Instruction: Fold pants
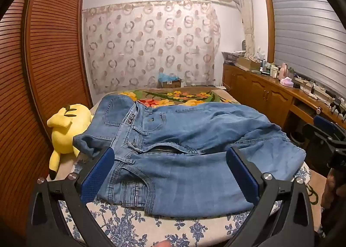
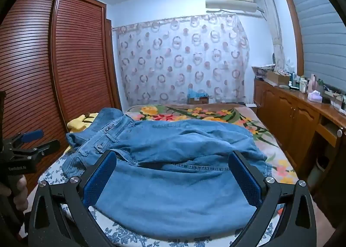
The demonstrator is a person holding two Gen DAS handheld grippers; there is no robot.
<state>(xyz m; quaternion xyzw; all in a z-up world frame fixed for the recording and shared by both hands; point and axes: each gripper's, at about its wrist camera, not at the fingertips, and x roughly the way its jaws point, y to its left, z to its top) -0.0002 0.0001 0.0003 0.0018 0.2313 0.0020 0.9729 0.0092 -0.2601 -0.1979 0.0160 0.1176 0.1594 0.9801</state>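
Observation:
A pair of blue jeans [image 1: 194, 138] lies rumpled across the bed, waistband to the left, legs running right. The zipper fly is open at the middle. My left gripper [image 1: 170, 156] is open and empty, hovering over the waistband and front pocket at the near edge. My right gripper [image 2: 173, 160] is open and empty, hovering over the jeans [image 2: 173, 182] near the leg part. The left gripper also shows at the left edge of the right wrist view [image 2: 32, 138]. The right gripper shows at the right edge of the left wrist view [image 1: 328, 138].
A yellow plush toy [image 1: 67, 130] lies on the bed left of the jeans. The bed has a blue-flowered sheet [image 1: 129, 225] and a bright floral blanket [image 1: 173, 95] behind. A louvred wardrobe [image 1: 43, 63] stands left; a wooden counter [image 1: 270, 87] with bottles runs along the right.

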